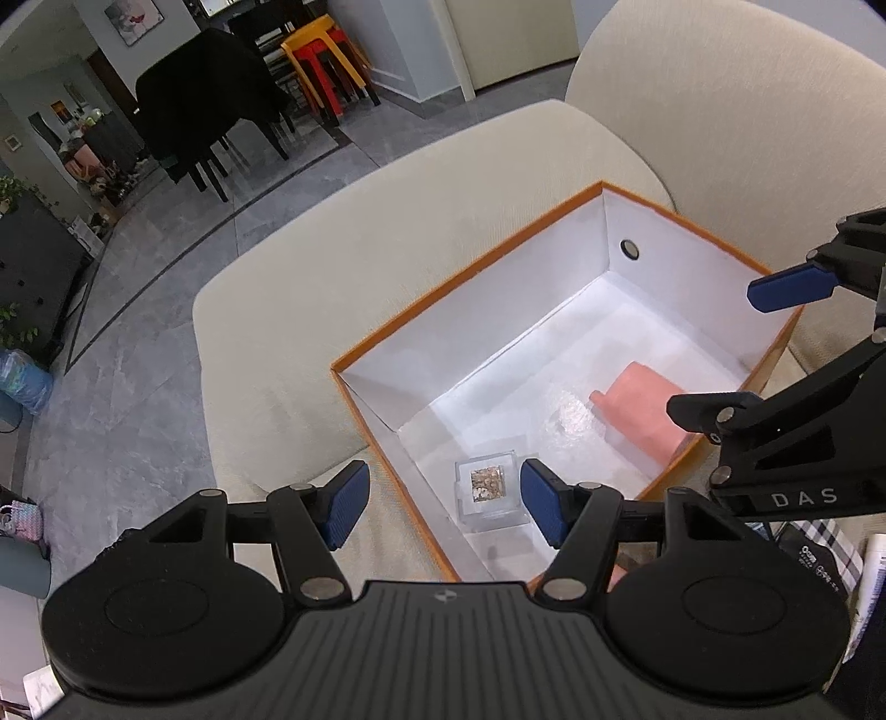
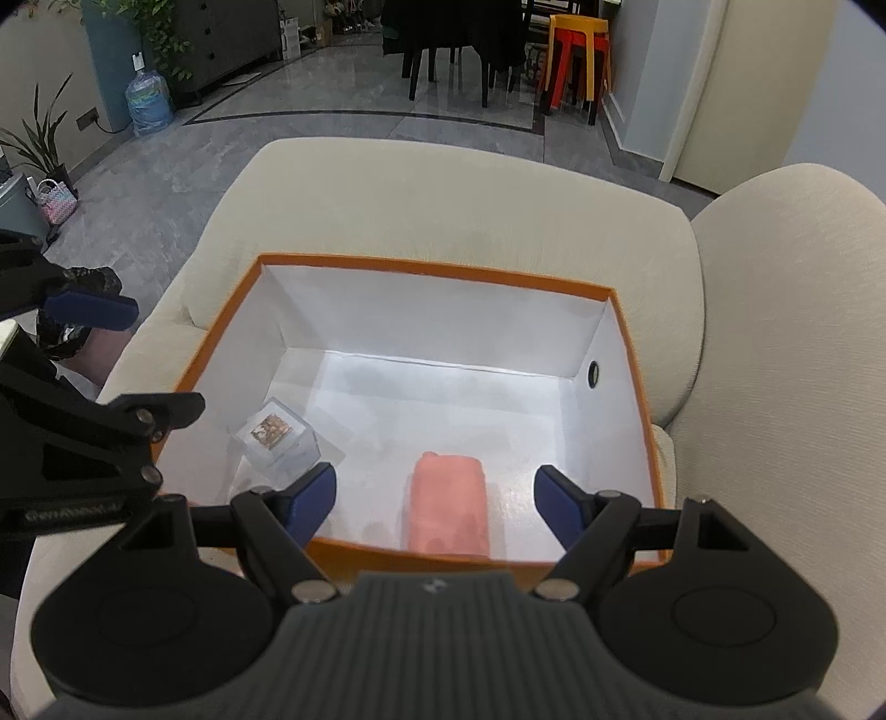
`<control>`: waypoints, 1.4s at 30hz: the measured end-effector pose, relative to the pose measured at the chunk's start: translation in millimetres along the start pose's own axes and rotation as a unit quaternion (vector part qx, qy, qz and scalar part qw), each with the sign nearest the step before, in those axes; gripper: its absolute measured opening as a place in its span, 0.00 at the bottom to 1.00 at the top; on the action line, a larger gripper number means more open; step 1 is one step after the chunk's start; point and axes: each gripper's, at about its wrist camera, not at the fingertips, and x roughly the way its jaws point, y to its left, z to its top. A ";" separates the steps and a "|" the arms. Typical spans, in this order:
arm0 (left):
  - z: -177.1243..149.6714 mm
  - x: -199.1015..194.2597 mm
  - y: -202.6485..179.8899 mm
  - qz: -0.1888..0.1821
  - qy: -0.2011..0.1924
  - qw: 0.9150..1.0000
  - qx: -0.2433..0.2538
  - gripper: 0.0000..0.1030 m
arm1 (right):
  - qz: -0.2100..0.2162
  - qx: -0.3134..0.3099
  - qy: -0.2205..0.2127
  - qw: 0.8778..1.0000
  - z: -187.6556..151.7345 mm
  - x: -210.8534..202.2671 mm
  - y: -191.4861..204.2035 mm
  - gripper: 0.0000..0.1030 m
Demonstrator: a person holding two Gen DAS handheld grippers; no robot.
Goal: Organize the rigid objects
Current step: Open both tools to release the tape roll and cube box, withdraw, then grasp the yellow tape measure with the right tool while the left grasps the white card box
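Two hand-held grippers hover over an open box that sits on a cream sofa (image 2: pixel 443 199).

Nearest in the left wrist view, the left gripper (image 1: pixel 443 501) points steeply down with its blue-padded fingers (image 1: pixel 348 504) spread well apart and nothing between them. One pad hangs over the sofa cushion just outside the box, the other over the inside of the box, so the gripper straddles the box's near left wall.

In the right wrist view, the right gripper (image 2: pixel 437 501) is likewise spread wide and holds nothing. Both of its pads hang above the near edge of the box.

The box (image 2: pixel 426 267) is rectangular, orange outside and along its rim, white inside, with a small round hole in one end wall. Two things lie on its white floor. A clear plastic cube (image 2: pixel 277 440) with a small brown and tan item sealed inside rests near the box's near left corner, close to the left wall. A pink, rounded block (image 2: pixel 448 504) lies by the middle of the near wall, well apart from the cube.

Beyond the sofa's far edge is a grey tiled floor (image 2: pixel 310 138), then dark dining chairs (image 2: pixel 465 39) and stacked red and yellow stools (image 2: pixel 576 55).
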 end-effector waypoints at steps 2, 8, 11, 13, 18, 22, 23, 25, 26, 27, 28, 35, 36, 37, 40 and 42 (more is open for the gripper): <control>-1.3 -7.4 0.6 0.001 -0.005 1.000 -0.001 0.72 | -0.001 0.000 -0.004 1.000 -2.2 -6.5 -0.4 0.75; -8.7 -28.0 0.6 0.000 -0.022 1.000 -0.006 0.72 | -0.004 0.004 -0.016 1.000 -11.8 -29.1 -6.3 0.76; -16.6 -35.3 0.2 -0.006 -0.030 0.999 -0.013 0.74 | -0.007 0.006 -0.020 1.000 -19.2 -39.4 -9.4 0.76; -22.5 -40.3 -1.9 -0.010 -0.038 0.999 -0.018 0.74 | -0.009 0.007 -0.021 1.000 -25.1 -45.2 -13.1 0.76; -42.8 -47.5 -6.5 -0.022 -0.049 0.998 -0.033 0.74 | -0.010 0.010 -0.023 1.000 -43.2 -57.6 -22.8 0.76; -66.1 -49.8 -9.6 -0.031 -0.055 0.996 -0.057 0.75 | -0.012 0.016 -0.018 1.000 -61.4 -61.0 -31.8 0.76; -74.0 -48.5 -11.1 -0.033 -0.056 0.996 -0.064 0.75 | -0.012 0.018 -0.015 1.000 -67.2 -60.7 -33.9 0.76; -89.5 -46.3 -14.4 -0.039 -0.055 0.995 -0.077 0.76 | -0.012 0.024 -0.009 1.000 -78.9 -59.3 -38.6 0.76; -97.2 -44.3 -16.7 -0.045 -0.053 0.994 -0.083 0.76 | -0.012 0.028 -0.006 1.000 -84.0 -57.5 -41.5 0.76; -104.2 -43.1 -18.6 -0.051 -0.051 0.993 -0.091 0.76 | -0.012 0.032 -0.002 0.999 -89.9 -55.8 -44.2 0.76; -111.6 -41.2 -20.8 -0.057 -0.049 0.992 -0.100 0.76 | -0.013 0.036 0.002 0.999 -95.9 -53.2 -47.2 0.76; -157.0 -36.8 -41.5 -0.077 -0.040 0.985 -0.150 0.76 | -0.019 0.065 0.035 0.997 -137.3 -31.3 -67.1 0.76; -162.3 -35.8 -45.8 -0.078 -0.039 0.984 -0.153 0.76 | -0.021 0.068 0.038 0.997 -142.2 -28.7 -69.3 0.76; -167.8 -34.6 -50.2 -0.080 -0.037 0.983 -0.159 0.76 | -0.023 0.071 0.041 0.996 -146.5 -26.8 -71.5 0.76; -183.5 -29.0 -64.1 -0.078 -0.033 0.982 -0.170 0.77 | -0.031 0.076 0.050 0.995 -158.6 -18.4 -77.6 0.76; -196.0 -23.7 -74.1 -0.078 -0.026 0.981 -0.178 0.77 | -0.041 0.073 0.053 0.995 -165.2 -13.2 -79.6 0.76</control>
